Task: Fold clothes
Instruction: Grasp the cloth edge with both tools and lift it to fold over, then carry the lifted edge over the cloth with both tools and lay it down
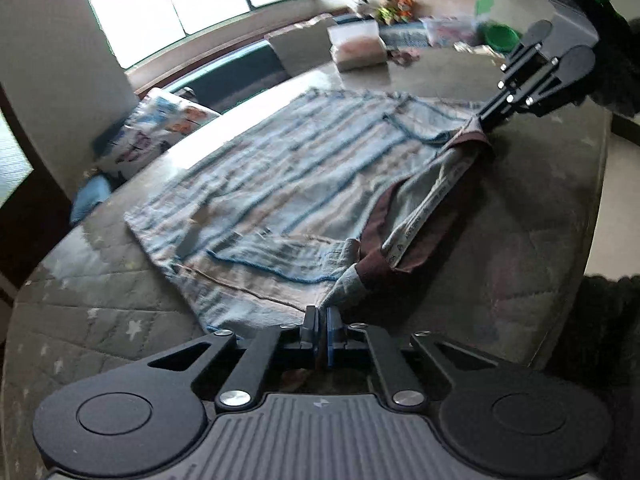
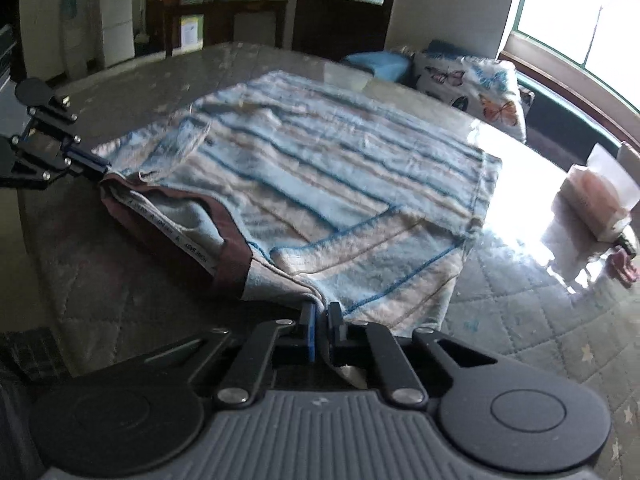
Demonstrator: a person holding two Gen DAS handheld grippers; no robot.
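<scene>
We hold the striped garment [image 1: 304, 184], spread on the worktop [image 1: 520, 240], by its brown waistband [image 1: 448, 200]: left gripper [image 1: 322, 320] and right gripper [image 2: 321, 316] each clamp one corner, keeping that edge taut for folding.

Black tongs [image 1: 322, 322] (blue pads [image 1: 331, 334]), silver screws, ribbed grey housing [image 1: 320, 436]

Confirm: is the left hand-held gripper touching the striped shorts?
Touching. The left wrist view shows the left hand-held gripper pinching a waistband corner of the striped shorts; the right wrist view shows it at that same corner.
</scene>
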